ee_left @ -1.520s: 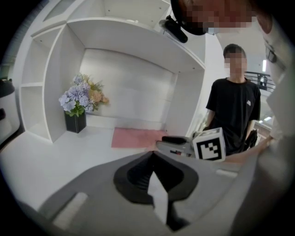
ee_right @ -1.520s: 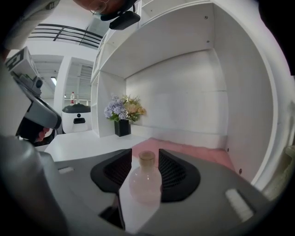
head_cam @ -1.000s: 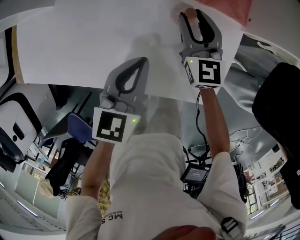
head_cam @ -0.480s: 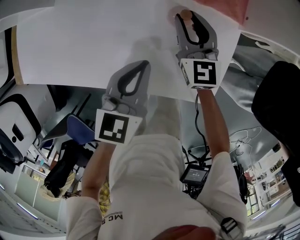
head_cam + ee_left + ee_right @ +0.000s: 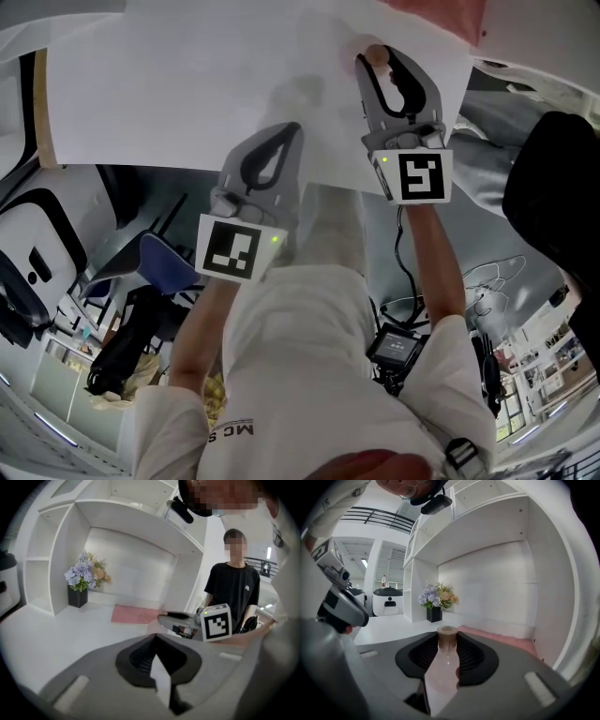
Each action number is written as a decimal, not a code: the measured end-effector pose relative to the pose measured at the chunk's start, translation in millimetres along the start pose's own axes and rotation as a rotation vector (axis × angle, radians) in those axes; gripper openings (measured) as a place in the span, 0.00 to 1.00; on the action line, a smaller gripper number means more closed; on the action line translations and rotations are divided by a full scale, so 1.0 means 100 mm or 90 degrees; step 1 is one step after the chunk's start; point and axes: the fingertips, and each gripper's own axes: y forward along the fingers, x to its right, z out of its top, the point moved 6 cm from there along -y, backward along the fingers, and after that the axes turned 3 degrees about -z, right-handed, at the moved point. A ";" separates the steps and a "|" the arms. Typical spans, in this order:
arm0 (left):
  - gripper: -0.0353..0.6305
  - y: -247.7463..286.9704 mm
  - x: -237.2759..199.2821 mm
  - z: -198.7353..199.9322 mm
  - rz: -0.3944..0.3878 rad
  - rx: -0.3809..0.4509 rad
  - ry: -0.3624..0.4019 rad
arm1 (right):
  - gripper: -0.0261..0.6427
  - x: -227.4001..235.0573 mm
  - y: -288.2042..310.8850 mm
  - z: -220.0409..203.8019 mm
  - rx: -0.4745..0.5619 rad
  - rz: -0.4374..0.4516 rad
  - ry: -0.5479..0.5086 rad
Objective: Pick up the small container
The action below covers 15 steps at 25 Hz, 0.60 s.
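Observation:
The small container (image 5: pixel 446 660) is a clear little bottle with a brown cap (image 5: pixel 446 635). It stands between the jaws of my right gripper (image 5: pixel 446 637), which is shut on it, cap toward the tips. In the head view the cap (image 5: pixel 376 54) shows at the tip of the right gripper (image 5: pixel 388 56), over the white tabletop (image 5: pixel 187 84) near its far right corner. My left gripper (image 5: pixel 284 131) hovers lower and to the left, by the table's near edge. Its jaws meet at the tip (image 5: pixel 155 636), shut with nothing in them.
A dark vase of purple flowers (image 5: pixel 435 603) stands in the white shelf alcove, and a pink mat (image 5: pixel 506 637) lies behind the container. A person in a black shirt (image 5: pixel 234 590) stands at the table's right side. Office floor and a chair (image 5: pixel 155 258) lie below the near edge.
The right gripper's jaws have narrowed onto the container, then held steady. Both grippers have drifted slightly toward me in the head view.

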 end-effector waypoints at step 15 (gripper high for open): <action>0.06 -0.86 0.33 0.58 -0.010 0.052 0.034 | 0.22 -0.42 -1.14 1.20 0.006 0.000 0.004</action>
